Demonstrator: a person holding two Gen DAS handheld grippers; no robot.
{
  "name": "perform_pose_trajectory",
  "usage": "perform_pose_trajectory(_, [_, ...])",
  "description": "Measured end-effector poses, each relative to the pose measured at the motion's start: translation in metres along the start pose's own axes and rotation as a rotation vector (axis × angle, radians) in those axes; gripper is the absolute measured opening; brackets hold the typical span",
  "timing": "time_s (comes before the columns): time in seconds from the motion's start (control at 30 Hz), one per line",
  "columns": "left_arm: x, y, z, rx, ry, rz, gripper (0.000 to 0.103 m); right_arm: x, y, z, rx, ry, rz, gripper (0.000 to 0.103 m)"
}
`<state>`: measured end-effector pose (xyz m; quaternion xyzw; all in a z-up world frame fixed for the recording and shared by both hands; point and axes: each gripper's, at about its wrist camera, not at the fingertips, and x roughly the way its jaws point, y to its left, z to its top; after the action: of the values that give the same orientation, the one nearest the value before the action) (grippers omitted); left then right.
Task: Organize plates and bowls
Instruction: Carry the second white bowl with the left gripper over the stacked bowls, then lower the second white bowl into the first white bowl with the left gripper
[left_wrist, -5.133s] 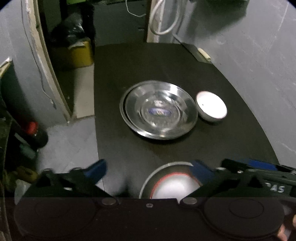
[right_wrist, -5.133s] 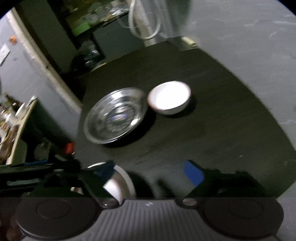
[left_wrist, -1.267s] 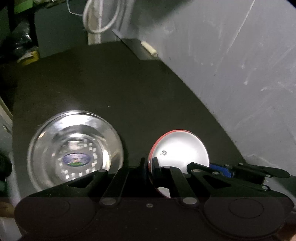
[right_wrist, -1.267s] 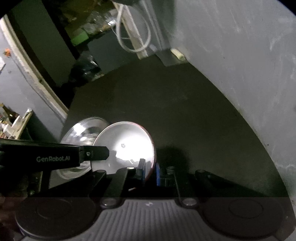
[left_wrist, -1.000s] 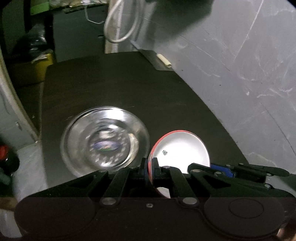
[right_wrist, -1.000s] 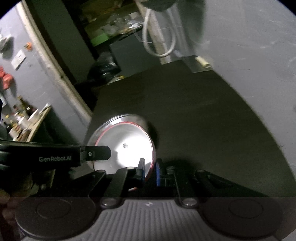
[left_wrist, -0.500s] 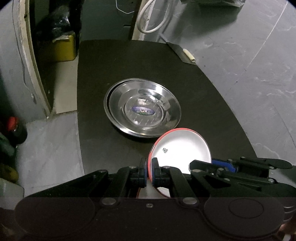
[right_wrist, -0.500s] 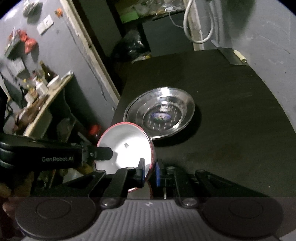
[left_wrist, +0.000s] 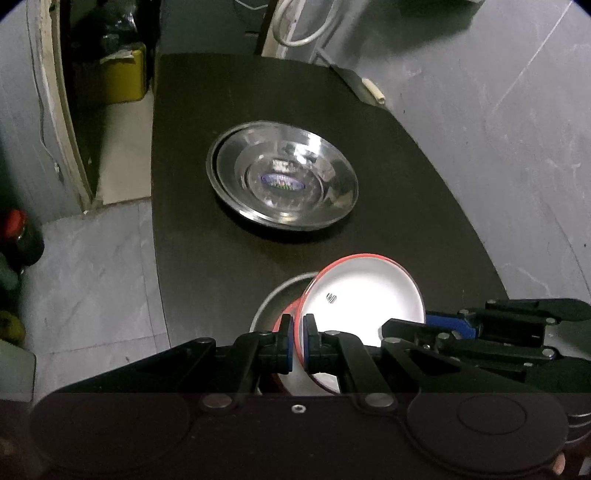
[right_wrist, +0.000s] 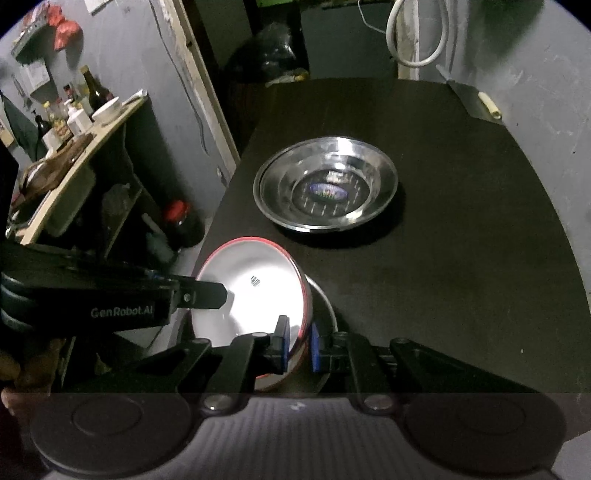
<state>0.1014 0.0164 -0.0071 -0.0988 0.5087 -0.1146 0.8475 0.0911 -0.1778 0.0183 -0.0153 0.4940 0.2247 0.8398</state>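
Note:
A white bowl with a red rim (left_wrist: 364, 295) (right_wrist: 251, 291) is held at the table's near edge by both grippers. My left gripper (left_wrist: 298, 341) is shut on its left rim. My right gripper (right_wrist: 297, 341) is shut on its right rim. The bowl sits tilted over a second bowl with a grey rim (left_wrist: 275, 295) (right_wrist: 325, 295) below it; whether they touch is unclear. A large steel dish (left_wrist: 282, 175) (right_wrist: 327, 184), stacked on another, rests on the middle of the black table (left_wrist: 406, 206) (right_wrist: 461, 240).
The grey wall (left_wrist: 517, 110) runs along the table's right side. The table's left edge drops to a grey floor (left_wrist: 92, 258). A red-capped bottle (right_wrist: 181, 221) and a cluttered shelf (right_wrist: 74, 147) stand to the left. A white hose (right_wrist: 413, 33) hangs at the back.
Both grippers carried the white bowl from the right of the steel dish back to the near edge and lowered it over the second bowl. Both stay shut on its rim.

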Motion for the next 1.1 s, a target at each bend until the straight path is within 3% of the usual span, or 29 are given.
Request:
perform_pose_trajectory(0.33, [0.007,-0.001,-0.007,0.016,0.061,0.019,0.005,0.005,-0.002,-0.003,0.008,0.028,0.019,0.013])
perform_pose_trajectory(1.1, [0.013,-0.001,-0.005,0.002,0.086,0.021,0.006,0.013,-0.007,-0.001,0.025,0.058,0.036,0.013])
